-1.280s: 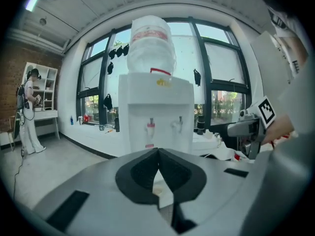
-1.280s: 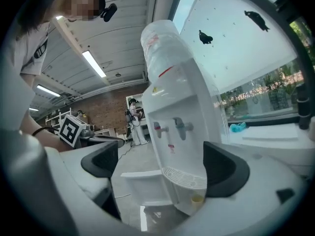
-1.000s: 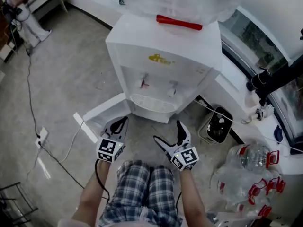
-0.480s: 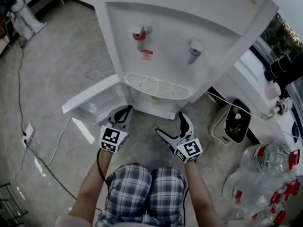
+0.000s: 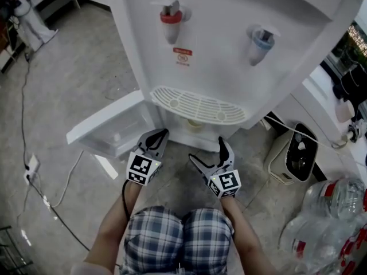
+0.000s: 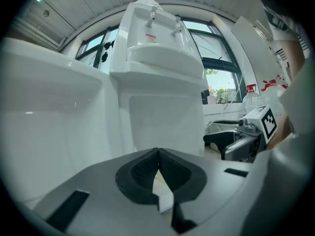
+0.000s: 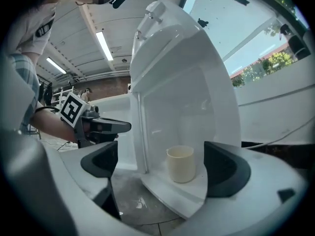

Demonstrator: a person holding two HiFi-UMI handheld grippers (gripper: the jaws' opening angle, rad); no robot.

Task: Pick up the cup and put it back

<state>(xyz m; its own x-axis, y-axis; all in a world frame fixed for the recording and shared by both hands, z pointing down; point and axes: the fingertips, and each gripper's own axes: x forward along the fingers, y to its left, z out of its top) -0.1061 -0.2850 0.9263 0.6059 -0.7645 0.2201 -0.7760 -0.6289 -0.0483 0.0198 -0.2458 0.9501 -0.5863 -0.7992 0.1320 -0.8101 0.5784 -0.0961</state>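
Nearest, the left gripper [image 5: 159, 135] has its jaws pressed together, while the right gripper [image 5: 207, 151] beside it gapes wide, and ahead of its tips, in line with the gap, the cream cup [image 7: 180, 164] stands upright inside the open lower compartment of the water dispenser [image 5: 229, 56].

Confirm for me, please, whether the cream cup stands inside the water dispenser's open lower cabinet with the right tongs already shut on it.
Not quite: the cream cup stands inside the water dispenser's open lower cabinet, but the right tongs are open, clear of it, as the right gripper view shows.
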